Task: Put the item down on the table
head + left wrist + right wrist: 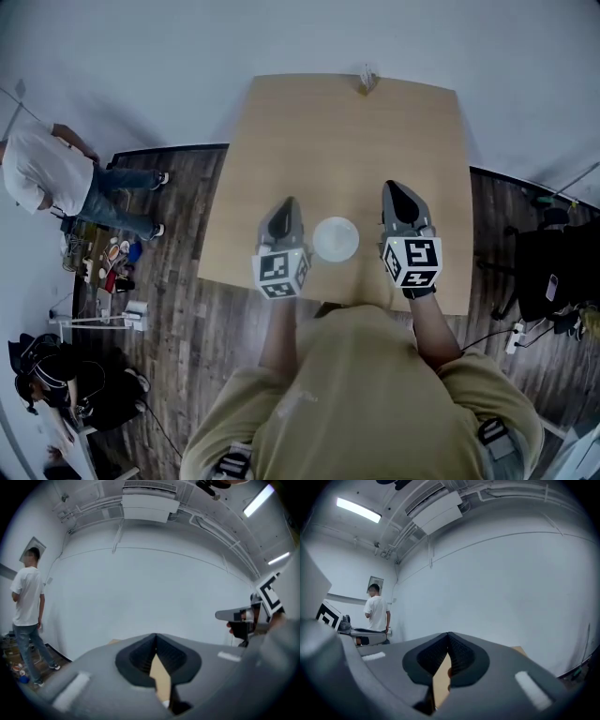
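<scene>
A round white dish (336,239) rests on the light wooden table (347,141) near its front edge, between my two grippers and touching neither. To its left, my left gripper (289,202) is shut with its tips together and nothing in them. On the dish's other side, my right gripper (393,187) is also shut and empty. The left gripper view shows the jaws (155,635) closed to a point, with only a strip of table visible beneath them. The right gripper view shows its jaws (448,633) closed in the same way. Both grippers point up toward the white wall.
A small object (366,82) stands at the table's far edge. A person in a white shirt (42,169) stands off to the left by floor clutter (117,262). Another person (52,375) sits at lower left. A dark chair (548,272) stands right of the table.
</scene>
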A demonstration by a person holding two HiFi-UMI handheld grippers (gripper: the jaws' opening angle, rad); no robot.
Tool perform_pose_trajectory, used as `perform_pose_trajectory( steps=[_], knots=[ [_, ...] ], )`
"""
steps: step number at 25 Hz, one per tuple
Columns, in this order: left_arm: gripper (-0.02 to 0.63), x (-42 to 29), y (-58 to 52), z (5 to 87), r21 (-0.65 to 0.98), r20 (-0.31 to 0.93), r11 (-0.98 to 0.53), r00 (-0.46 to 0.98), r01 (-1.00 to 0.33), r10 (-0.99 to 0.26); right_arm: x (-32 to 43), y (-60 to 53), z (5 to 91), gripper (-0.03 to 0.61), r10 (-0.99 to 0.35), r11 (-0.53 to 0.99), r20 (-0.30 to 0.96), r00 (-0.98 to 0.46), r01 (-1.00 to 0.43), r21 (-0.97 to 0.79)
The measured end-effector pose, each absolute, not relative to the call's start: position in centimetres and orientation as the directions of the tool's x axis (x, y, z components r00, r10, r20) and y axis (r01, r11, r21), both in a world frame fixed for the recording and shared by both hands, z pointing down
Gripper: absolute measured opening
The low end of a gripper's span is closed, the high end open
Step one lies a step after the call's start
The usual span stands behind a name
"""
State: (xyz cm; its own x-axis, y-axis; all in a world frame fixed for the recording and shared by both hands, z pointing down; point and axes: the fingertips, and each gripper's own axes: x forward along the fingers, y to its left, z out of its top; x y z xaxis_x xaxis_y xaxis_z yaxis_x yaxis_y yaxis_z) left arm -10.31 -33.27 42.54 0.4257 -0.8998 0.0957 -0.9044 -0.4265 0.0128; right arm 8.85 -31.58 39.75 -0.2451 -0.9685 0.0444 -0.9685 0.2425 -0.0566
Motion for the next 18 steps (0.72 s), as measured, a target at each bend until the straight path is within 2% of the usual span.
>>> perform_pose_trajectory(
  steps=[7, 18],
  knots=[
    [0.002, -10.8, -33.0, 41.3, 0.024, 0.066, -0.434, 0.435, -0.901, -0.898, 7.9, -31.1, 39.2, 0.008, -0.968, 0.246, 0.036, -0.248, -0.968, -0.045],
    [0.002, -10.1, -33.8, 42.4, 0.058, 0.084, -0.466, 0.47, -0.883, -0.879, 7.9, -31.4, 39.6, 0.008, -0.973, 0.226, 0.049, -0.226, -0.974, -0.011]
  ],
)
